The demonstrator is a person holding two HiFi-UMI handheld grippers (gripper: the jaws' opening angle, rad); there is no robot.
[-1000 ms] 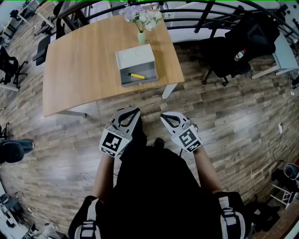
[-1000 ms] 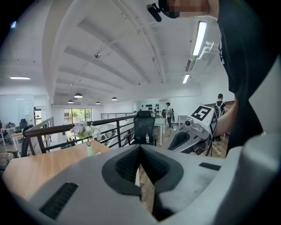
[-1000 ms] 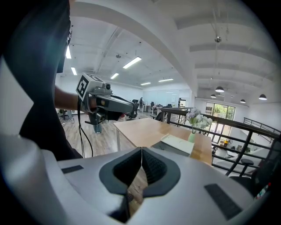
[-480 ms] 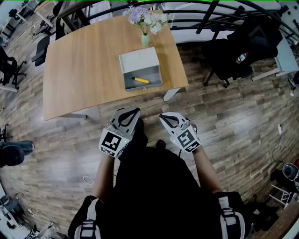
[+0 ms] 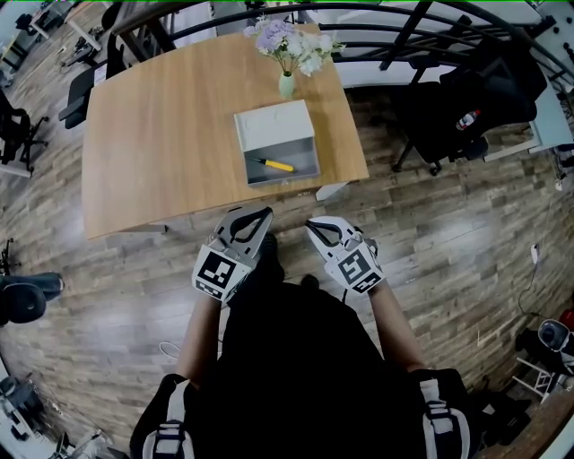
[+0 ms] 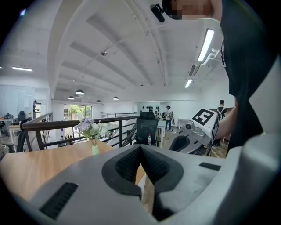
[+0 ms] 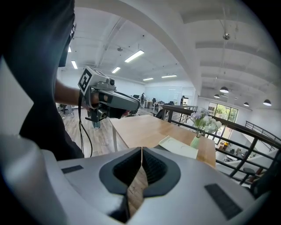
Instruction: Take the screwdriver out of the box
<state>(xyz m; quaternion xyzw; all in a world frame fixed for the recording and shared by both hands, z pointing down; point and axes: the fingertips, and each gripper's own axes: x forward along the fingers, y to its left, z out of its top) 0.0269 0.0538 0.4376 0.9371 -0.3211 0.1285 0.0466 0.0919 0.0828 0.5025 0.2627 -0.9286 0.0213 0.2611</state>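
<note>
A yellow-handled screwdriver lies inside an open grey box with its white lid raised, near the front right edge of the wooden table. My left gripper and right gripper hang side by side in front of my body, well short of the table, over the floor. Both are shut with nothing between the jaws. In the right gripper view the box lid and the left gripper show; the screwdriver is hidden there.
A green vase of flowers stands just behind the box. A black railing runs behind the table. A black office chair with a bottle stands to the right. Wood plank floor surrounds the table.
The table and box have drifted right and nearer in the head view as I step toward them. Both grippers keep their pose and stay shut.
</note>
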